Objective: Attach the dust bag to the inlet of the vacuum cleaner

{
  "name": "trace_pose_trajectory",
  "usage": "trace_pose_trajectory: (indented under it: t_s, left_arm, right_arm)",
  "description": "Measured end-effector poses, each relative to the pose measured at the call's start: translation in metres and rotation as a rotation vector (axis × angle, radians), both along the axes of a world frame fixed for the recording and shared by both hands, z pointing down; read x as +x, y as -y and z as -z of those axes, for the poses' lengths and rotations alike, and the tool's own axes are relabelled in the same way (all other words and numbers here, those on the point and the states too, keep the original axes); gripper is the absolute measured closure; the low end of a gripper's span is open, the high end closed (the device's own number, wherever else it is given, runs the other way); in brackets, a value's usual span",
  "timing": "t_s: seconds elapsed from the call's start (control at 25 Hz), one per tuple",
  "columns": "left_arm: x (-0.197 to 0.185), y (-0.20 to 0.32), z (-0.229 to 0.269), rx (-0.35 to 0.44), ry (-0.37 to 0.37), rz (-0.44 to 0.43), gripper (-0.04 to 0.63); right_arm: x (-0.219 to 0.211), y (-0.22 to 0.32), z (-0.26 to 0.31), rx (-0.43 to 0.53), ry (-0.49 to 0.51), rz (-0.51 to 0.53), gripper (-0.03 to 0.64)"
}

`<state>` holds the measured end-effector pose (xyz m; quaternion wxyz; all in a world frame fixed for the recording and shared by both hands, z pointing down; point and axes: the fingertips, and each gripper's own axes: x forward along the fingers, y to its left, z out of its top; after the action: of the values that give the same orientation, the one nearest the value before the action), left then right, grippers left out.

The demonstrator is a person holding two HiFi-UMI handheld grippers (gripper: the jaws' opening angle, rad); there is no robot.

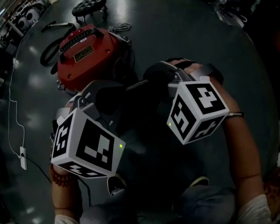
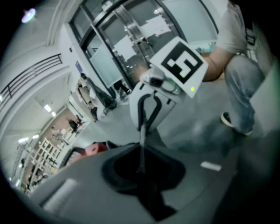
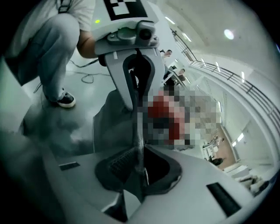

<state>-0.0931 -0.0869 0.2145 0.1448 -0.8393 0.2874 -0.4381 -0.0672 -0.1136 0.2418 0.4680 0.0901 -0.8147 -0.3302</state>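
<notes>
The red vacuum cleaner (image 1: 87, 52) stands on the dark floor at the upper left of the head view. Just in front of it, my two grippers face each other. The grey dust bag (image 3: 109, 127) is stretched between them and is only dimly visible from above. My left gripper (image 1: 127, 89) is shut on one thin edge of the bag (image 2: 142, 148). My right gripper (image 1: 153, 74) is shut on the opposite edge (image 3: 139, 140). Each gripper view shows the other gripper straight ahead: the right gripper (image 2: 146, 127) and the left gripper (image 3: 138, 109). The vacuum's inlet is hidden.
A black hose (image 1: 50, 50) curls on the floor left of the vacuum. A white power adapter (image 1: 22, 157) with its cable lies at the far left. A wheeled stool base (image 1: 89, 8) and a coiled cable (image 1: 120, 27) sit behind the vacuum. The person's shoes (image 1: 116, 183) are close below the grippers.
</notes>
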Motion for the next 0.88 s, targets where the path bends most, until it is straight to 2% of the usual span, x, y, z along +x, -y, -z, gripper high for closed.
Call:
trace_pose_trajectory:
  t_s: [0.12,0.24,0.36,0.48,0.6,0.68,0.76,0.88]
  left_arm:
    - [0.005,0.007,0.003,0.045,0.073,-0.015,0.555]
    - [0.004,0.008,0.001,0.058,0.055,-0.015,0.551]
    - [-0.003,0.004,-0.002,0.040,-0.046,0.004,0.557]
    - [-0.006,0.000,-0.003,0.023,-0.147,0.026,0.557]
    - [-0.011,-0.005,-0.008,0.005,-0.190,0.051,0.557]
    - [-0.013,-0.006,-0.010,0.009,-0.189,0.065,0.555]
    - [-0.014,-0.005,-0.010,0.027,-0.156,0.073,0.556]
    - [-0.010,0.000,-0.006,0.061,-0.071,0.053,0.557]
  right_arm:
    - [0.003,0.003,-0.005,-0.093,0.054,-0.037,0.566]
    - [0.002,0.004,-0.006,-0.101,0.061,-0.040,0.565]
    - [-0.002,0.003,0.000,0.000,0.004,-0.010,0.565]
    - [-0.007,0.002,0.009,0.183,-0.110,0.026,0.565]
    - [-0.015,-0.001,0.012,0.316,-0.197,0.066,0.563]
    - [-0.018,-0.004,0.010,0.319,-0.206,0.077,0.561]
    - [-0.016,-0.001,0.010,0.294,-0.175,0.069,0.561]
    - [-0.011,0.004,0.007,0.191,-0.087,0.029,0.561]
